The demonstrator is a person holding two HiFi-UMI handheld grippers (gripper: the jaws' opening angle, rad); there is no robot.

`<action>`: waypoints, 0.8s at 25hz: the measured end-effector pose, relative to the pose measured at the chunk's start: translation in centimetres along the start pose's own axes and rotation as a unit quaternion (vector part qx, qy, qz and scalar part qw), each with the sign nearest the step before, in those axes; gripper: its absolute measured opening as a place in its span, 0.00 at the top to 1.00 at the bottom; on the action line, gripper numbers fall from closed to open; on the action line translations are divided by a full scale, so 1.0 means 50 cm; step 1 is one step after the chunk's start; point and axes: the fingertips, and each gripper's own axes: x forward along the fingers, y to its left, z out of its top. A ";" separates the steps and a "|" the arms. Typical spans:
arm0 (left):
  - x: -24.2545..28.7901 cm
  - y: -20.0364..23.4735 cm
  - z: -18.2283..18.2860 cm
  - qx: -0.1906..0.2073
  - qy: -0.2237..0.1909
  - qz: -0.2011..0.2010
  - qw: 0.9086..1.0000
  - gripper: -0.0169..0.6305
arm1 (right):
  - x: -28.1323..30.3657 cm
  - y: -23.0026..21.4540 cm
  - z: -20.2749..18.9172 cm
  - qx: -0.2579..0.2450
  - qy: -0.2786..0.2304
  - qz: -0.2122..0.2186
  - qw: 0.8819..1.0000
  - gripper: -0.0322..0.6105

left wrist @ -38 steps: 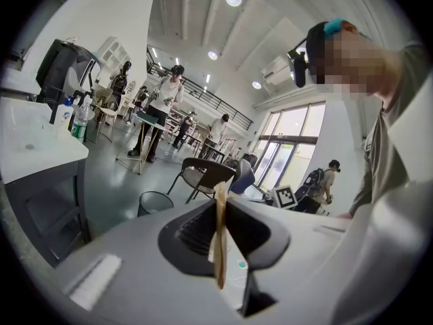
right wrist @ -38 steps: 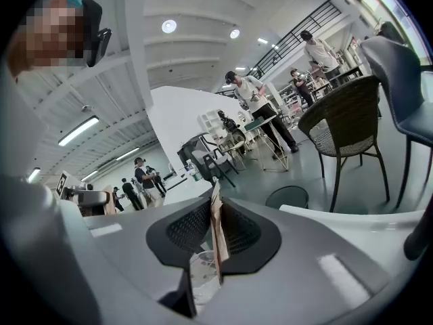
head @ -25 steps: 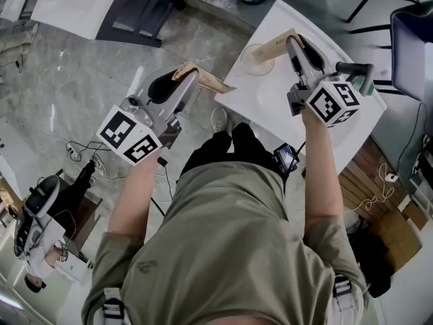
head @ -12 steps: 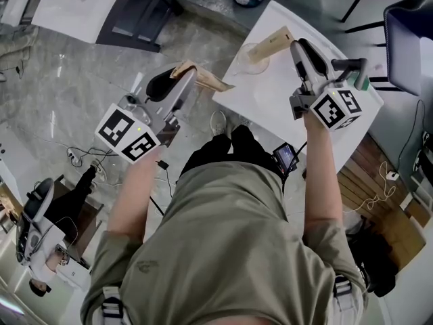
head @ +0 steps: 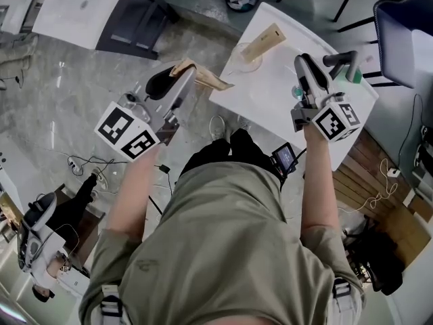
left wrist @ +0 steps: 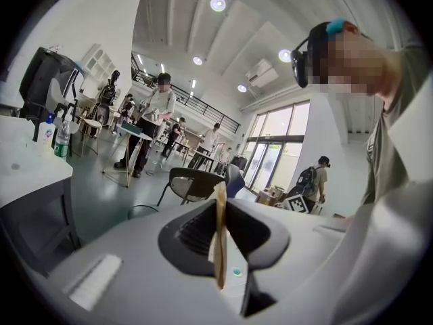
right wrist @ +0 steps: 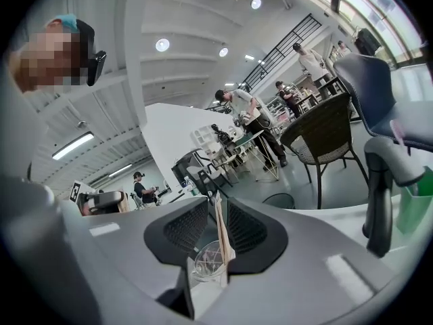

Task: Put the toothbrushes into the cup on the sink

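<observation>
Left gripper (left wrist: 218, 215) jaws clamp a brown paper-wrapped toothbrush (head: 208, 80), right gripper (right wrist: 218, 212) jaws gape empty; crowding the already occupied clear glass cup (head: 247, 59), upper centre, could topple it.

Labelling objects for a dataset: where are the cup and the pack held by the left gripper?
cup (head: 242, 65): head view, on its clear wall.
pack (head: 214, 81): head view, on its free end.

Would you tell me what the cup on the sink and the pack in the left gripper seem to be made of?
The cup looks like clear, glossy glass or plastic: the white sink shows through it. The pack held in the left gripper looks like matte brown cardboard, flat and thin-edged. The sink seems smooth and glazed, perhaps ceramic.
</observation>
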 end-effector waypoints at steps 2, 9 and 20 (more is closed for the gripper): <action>0.001 -0.006 0.005 0.002 0.000 -0.003 1.000 0.90 | -0.017 0.005 0.000 0.001 0.000 -0.001 1.000 0.83; 0.011 -0.029 0.023 0.015 -0.001 -0.018 1.000 0.90 | -0.060 0.032 -0.005 0.006 -0.001 0.001 1.000 0.83; 0.068 -0.028 0.037 0.028 0.001 -0.032 0.999 0.90 | -0.082 0.056 -0.057 0.019 0.033 0.025 0.999 0.88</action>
